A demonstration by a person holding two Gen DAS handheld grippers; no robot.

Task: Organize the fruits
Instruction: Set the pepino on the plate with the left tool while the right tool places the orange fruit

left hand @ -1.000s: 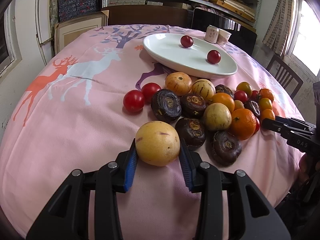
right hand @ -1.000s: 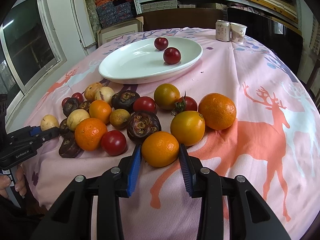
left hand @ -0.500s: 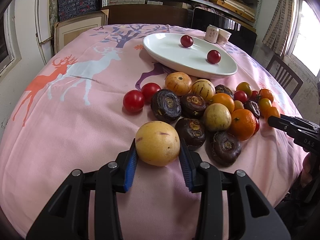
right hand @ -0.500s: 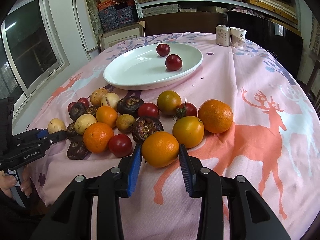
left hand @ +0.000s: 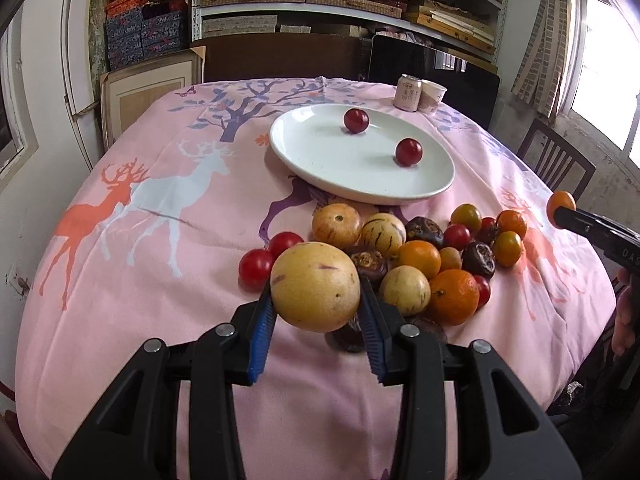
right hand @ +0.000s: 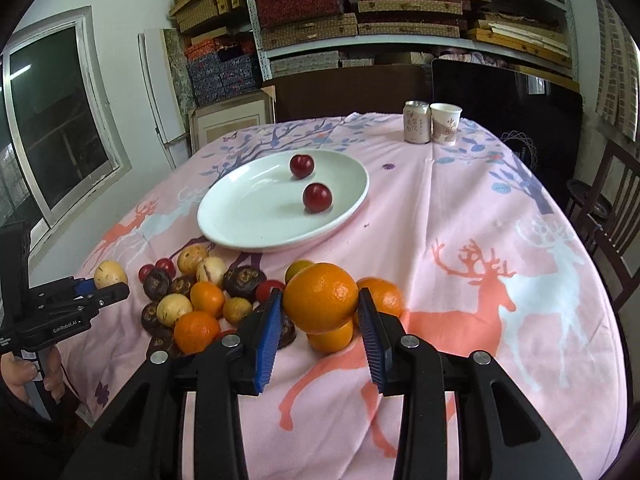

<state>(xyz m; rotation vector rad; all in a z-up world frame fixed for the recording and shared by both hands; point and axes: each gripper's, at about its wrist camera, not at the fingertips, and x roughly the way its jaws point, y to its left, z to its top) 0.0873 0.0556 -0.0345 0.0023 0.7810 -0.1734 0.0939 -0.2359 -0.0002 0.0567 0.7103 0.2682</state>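
My left gripper (left hand: 316, 300) is shut on a pale yellow round fruit (left hand: 315, 286) and holds it off the pink tablecloth. My right gripper (right hand: 320, 312) is shut on an orange (right hand: 320, 297), also lifted clear of the cloth. From the left wrist view the right gripper (left hand: 560, 211) shows at the right edge with that orange (left hand: 561, 201); from the right wrist view the left gripper (right hand: 110, 282) shows at the left with its yellow fruit (right hand: 109, 273). A white oval plate (left hand: 320, 160) behind the fruit pile carries two dark red plums (left hand: 356, 120).
A pile of several oranges, yellow fruits, tomatoes and dark wrinkled fruits (left hand: 424, 256) lies between the plate and the near table edge. A can (right hand: 416, 122) and a paper cup (right hand: 446, 123) stand at the far edge. Chairs (right hand: 612, 216) stand to the right.
Both grippers have risen, each carrying its fruit up off the tablecloth. The pile and the plate stay as they were.
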